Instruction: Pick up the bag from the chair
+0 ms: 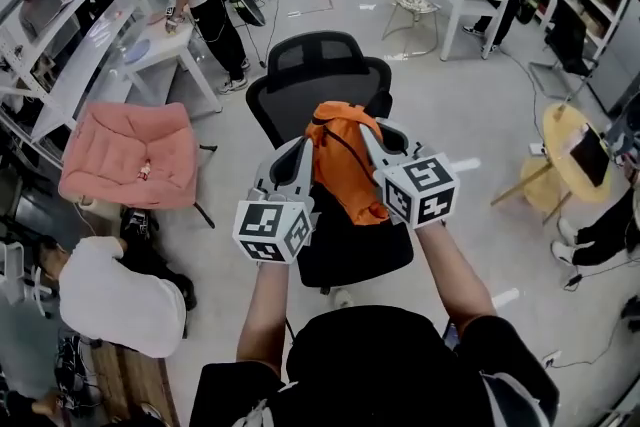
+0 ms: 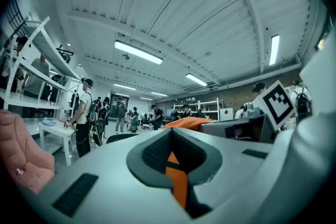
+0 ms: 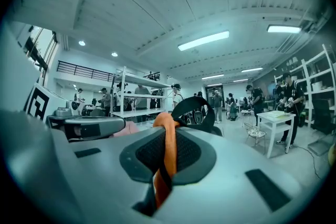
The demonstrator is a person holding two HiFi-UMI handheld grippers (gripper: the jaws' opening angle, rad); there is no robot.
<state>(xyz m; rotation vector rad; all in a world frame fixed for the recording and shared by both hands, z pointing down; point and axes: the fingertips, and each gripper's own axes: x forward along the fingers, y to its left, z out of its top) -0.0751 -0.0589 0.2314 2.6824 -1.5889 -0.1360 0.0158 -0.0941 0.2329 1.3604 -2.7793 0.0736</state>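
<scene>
Bright, even light falls from long white fluorescent ceiling tubes (image 2: 138, 52), and shadows on the pale grey polished floor (image 1: 350, 10) are faint and soft. The head view is sharp, with barrel distortion bowing the white metal shelving (image 1: 70, 25) at its edges. Both gripper views carry a cyan cast, a black circular vignette and strong fisheye curvature. Their nearest foreground is soft and the far room crisp.

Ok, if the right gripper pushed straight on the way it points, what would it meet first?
The right gripper is shut on the orange bag, whose black strap loops just ahead. Beyond, probably open floor; depth unclear.
</scene>
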